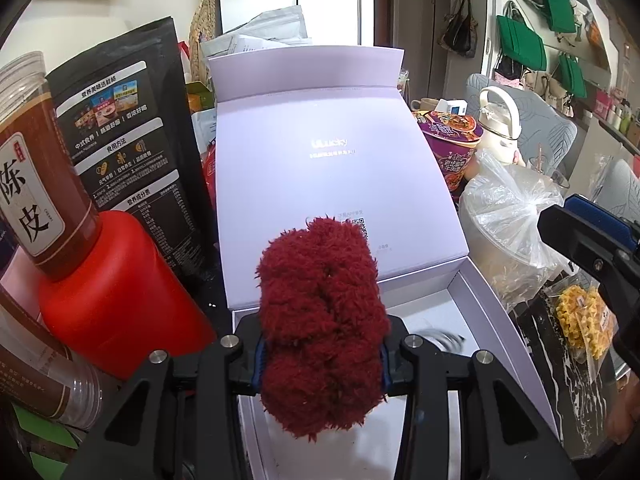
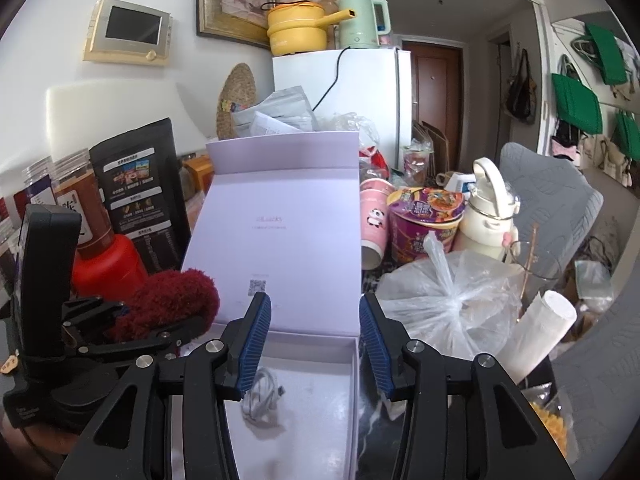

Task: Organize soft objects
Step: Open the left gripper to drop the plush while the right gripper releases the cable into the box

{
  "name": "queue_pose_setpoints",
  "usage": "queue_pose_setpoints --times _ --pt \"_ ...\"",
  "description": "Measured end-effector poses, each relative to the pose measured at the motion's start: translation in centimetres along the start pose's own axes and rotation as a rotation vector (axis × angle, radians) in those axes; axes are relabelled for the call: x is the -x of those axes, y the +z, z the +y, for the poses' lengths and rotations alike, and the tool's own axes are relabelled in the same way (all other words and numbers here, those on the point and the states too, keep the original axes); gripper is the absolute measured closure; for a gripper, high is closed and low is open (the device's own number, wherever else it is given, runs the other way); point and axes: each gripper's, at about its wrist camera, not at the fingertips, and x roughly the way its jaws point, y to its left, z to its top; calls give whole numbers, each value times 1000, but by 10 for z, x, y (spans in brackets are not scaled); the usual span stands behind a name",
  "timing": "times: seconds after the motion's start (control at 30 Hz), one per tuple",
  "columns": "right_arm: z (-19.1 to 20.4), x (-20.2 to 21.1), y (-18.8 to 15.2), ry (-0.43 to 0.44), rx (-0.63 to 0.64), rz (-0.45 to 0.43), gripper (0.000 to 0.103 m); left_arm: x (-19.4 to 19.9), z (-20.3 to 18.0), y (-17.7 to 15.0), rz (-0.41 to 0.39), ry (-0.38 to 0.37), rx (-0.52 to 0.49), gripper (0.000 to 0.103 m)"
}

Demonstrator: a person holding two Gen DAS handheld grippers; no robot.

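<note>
While my left claw (image 1: 322, 354) pinches the red fuzzy bundle (image 1: 322, 320) above the open white box (image 2: 352, 368), I lower before releasing

I aim for the bare floor, clear of the coiled white cable (image 2: 262, 398); my right claw (image 2: 314, 344) hangs spread and empty over the box; the red-capped jar (image 1: 116, 292) and plastic bag (image 1: 508, 220) crowd both sides on the desk

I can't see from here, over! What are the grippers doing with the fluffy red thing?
Left gripper shut on red fluffy bundle, held over open white box. Right gripper open, empty. White cable already lying in box.
</note>
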Motion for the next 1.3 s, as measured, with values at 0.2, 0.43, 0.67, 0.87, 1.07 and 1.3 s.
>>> queue_pose_setpoints --times 0.2,0.43,0.67,0.87,1.07,1.3 --pt "-2 3 1 -4 -5 -1 57 3 -1 0 -7 -3 -5 63" --pt "-1 10 3 -11 -3 -9 57 8 -1 1 -14 9 -14 63" --pt "-7 23 4 -23 -30 -25 57 18 -1 2 -31 2 5 20" --pt "-12 35 2 -38 -45 -21 57 39 -4 9 -73 14 2 16" --pt "-11 57 6 -43 -40 -46 57 62 -7 12 -102 25 -8 16" --pt "-5 84 10 -38 -33 -74 57 93 -9 13 -143 39 -8 16"
